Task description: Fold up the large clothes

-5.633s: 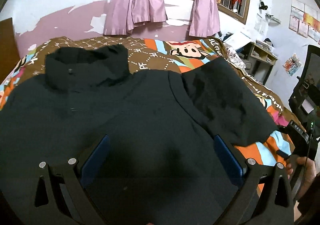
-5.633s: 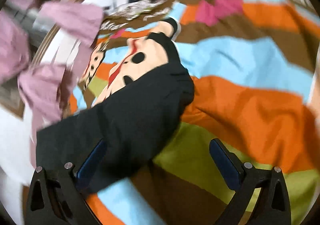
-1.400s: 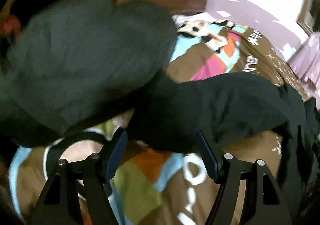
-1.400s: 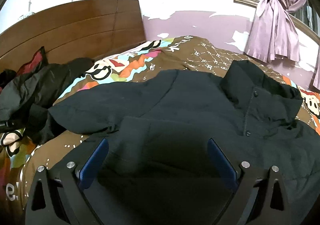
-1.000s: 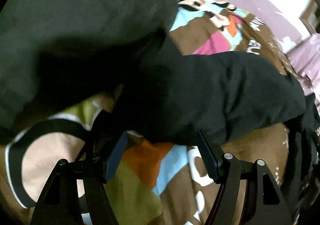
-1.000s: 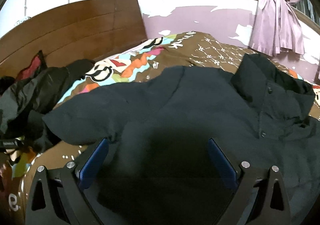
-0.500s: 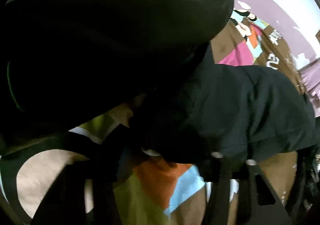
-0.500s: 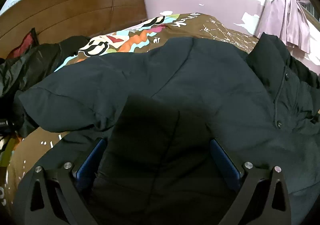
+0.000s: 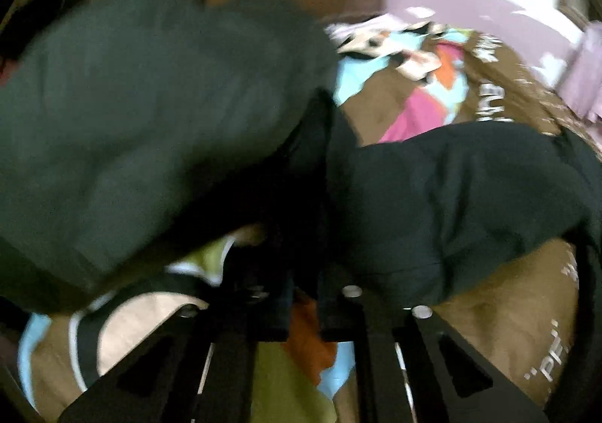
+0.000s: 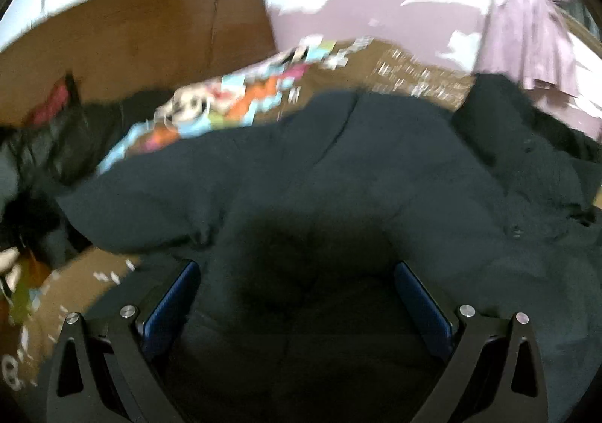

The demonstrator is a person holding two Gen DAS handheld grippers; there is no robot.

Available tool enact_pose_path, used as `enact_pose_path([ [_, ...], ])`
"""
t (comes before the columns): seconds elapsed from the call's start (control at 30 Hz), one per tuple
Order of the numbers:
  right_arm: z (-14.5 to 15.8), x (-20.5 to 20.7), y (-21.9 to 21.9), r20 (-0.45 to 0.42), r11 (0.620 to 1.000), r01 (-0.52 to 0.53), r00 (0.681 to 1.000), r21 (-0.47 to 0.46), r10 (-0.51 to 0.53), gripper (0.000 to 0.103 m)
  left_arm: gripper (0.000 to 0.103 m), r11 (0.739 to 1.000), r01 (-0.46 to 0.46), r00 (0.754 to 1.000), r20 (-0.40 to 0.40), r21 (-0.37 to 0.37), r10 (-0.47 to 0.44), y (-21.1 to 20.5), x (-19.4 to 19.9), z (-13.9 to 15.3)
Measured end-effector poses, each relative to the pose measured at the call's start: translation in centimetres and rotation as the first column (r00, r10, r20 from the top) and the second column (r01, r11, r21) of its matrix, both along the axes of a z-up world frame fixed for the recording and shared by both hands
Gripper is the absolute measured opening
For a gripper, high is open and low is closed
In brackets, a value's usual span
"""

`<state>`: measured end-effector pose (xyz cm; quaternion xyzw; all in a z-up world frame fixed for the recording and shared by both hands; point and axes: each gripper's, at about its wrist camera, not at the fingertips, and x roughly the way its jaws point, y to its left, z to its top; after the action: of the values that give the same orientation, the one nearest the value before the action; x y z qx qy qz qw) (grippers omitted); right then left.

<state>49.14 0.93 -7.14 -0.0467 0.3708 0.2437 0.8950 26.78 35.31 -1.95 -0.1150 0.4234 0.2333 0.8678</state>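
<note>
Left gripper has just closed, pinching the jacket's sleeve cuff above the quilt. Right gripper gapes over the jacket, spread on the quilt.

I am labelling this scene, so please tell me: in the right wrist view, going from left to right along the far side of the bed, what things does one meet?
Dark clothes pile → wooden headboard → colourful bedspread → black jacket's collar → pink curtain.

One black jacket, one dark clothes heap, one patterned bedspread, one curtain
</note>
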Motion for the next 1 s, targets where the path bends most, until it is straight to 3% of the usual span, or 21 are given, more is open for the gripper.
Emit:
enact_pose_path([
  [0.13,1.9,-1.3,-2.1,-0.02,0.995,0.021,1.0,0.097,-0.019,0.103,0.004,0.971,0.169,0.98,0.08,0.172,-0.184,-5.0,0.5,3.6],
  [0.3,3.6,-3.0,-5.0,-0.013,0.994,0.028,1.0,0.109,-0.027,0.103,0.004,0.941,0.27,0.932,0.19,0.204,-0.309,-11.8,2.0,7.9],
  [0.4,5.3,-3.9,-7.4,0.01,0.987,0.065,0.998,0.146,-0.067,0.103,0.004,0.905,0.346,0.877,0.257,0.247,-0.405,-16.3,2.3,11.3],
  [0.53,7.7,-5.2,-11.7,0.045,0.971,0.123,0.99,0.207,-0.135,0.103,0.004,0.832,0.475,0.789,0.281,0.288,-0.547,-23.8,1.8,14.3],
  [0.73,9.5,-6.7,-19.6,0.034,0.926,0.184,0.978,0.33,-0.207,0.103,0.004,0.713,0.637,0.658,0.275,0.294,-0.701,-35.0,2.5,15.4],
  [0.9,9.7,-7.9,-26.0,-0.029,0.865,0.212,0.974,0.455,-0.224,0.103,0.004,0.634,0.721,0.591,0.231,0.278,-0.773,-42.8,4.0,13.1],
  [1.0,9.1,-7.9,-29.6,-0.109,0.81,0.25,0.968,0.531,-0.227,0.103,0.004,0.583,0.77,0.56,0.162,0.259,-0.813,-47.4,5.3,9.7],
])
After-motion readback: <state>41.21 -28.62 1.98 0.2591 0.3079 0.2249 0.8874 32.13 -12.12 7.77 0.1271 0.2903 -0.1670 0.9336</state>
